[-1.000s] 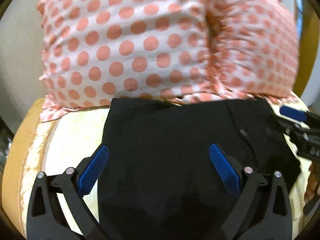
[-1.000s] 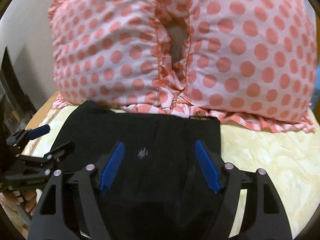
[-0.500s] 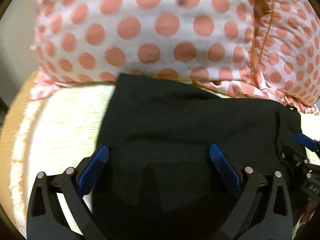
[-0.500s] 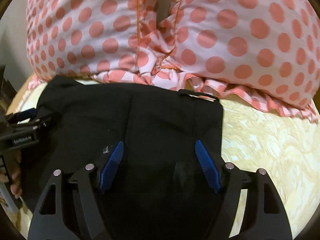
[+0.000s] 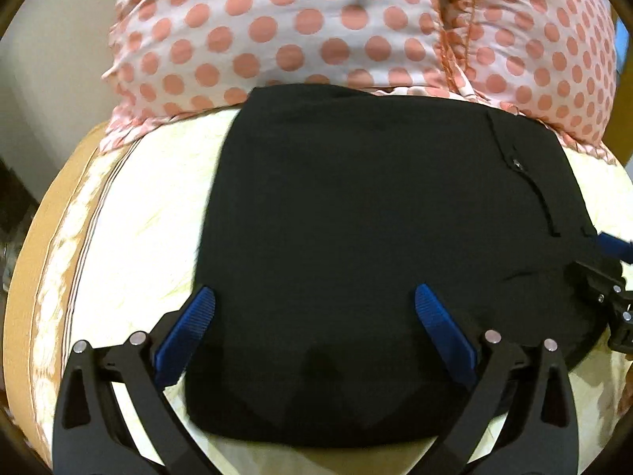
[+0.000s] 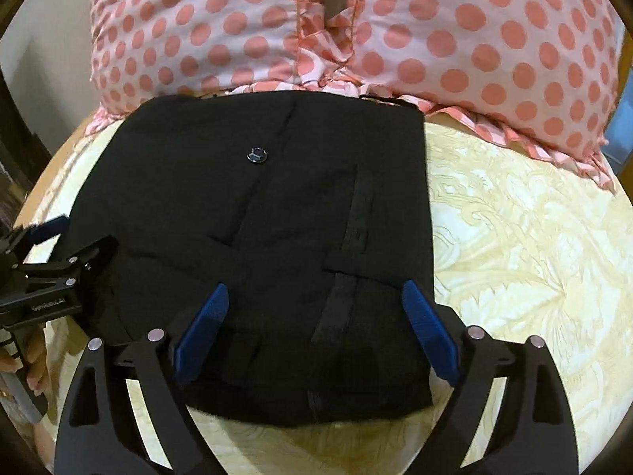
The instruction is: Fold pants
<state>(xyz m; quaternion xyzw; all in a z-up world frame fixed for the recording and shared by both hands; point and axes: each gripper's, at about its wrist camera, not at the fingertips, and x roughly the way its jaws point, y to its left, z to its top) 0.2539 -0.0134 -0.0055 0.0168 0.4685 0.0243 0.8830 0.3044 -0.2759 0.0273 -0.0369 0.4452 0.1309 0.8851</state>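
Black pants (image 5: 376, 245), folded into a compact rectangle, lying flat on a cream patterned bedspread (image 6: 514, 245), far edge touching two pink polka-dot pillows (image 6: 474, 39). Button (image 6: 256, 155) facing up on the top layer. Left gripper (image 5: 314, 308) over the near left part of the pants, jaws wide apart, nothing pinched. Right gripper (image 6: 314, 304) over the near right part, jaws just opened further, spread wide, cloth below but not clamped.

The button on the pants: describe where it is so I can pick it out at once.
Find the two polka-dot pillows at the back of the cream bedspread; the folded black pants lie just before them. The button sits near their far left part, a small shiny round disc, the only glinting spot on plain black cloth.
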